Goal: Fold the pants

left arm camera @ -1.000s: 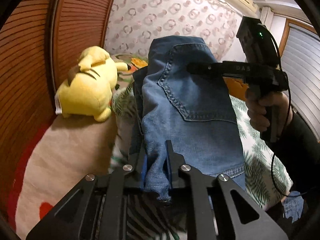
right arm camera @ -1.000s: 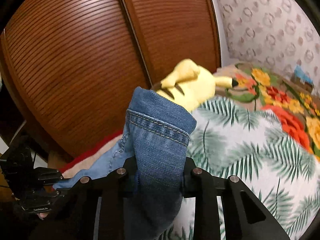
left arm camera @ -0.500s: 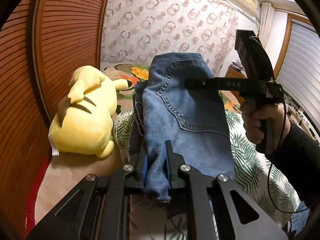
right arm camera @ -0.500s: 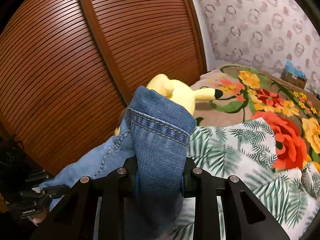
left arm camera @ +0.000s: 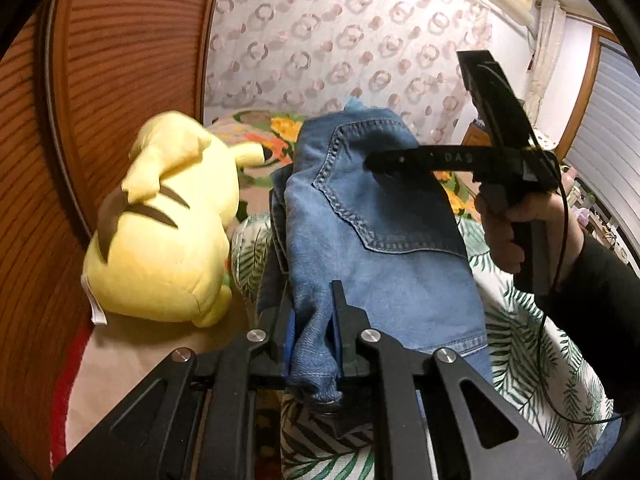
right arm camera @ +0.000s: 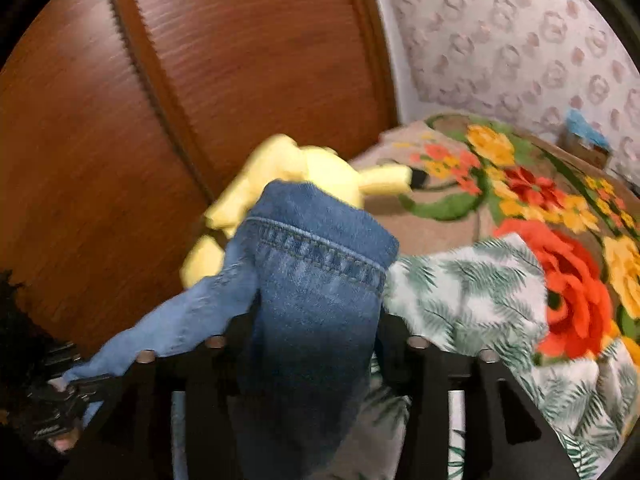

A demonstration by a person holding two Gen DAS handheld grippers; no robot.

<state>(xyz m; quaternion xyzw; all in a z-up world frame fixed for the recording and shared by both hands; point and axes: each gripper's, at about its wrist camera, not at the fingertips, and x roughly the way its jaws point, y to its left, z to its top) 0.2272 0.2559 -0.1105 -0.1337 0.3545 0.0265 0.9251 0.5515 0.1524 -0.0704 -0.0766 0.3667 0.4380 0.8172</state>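
The pants (left arm camera: 384,236), blue denim, hang above the bed (left arm camera: 532,344), stretched between the two grippers, near the bed's edge beside the wooden wardrobe (left arm camera: 120,60). The left gripper (left arm camera: 314,344) is clenched on a bunched corner of the denim. The right gripper (right arm camera: 316,344) is opening its jaws; a thick fold of the waistband is between them, and the picture is too blurred to tell if the pads touch it.

I think the fold is being laid down. The risk is that the right side is let go too early, so this side falls crooked and the layers slide apart. Also the yellow plush toy (left arm camera: 168,224) lies just beside the pants, so the cloth may land on it and wrinkle.
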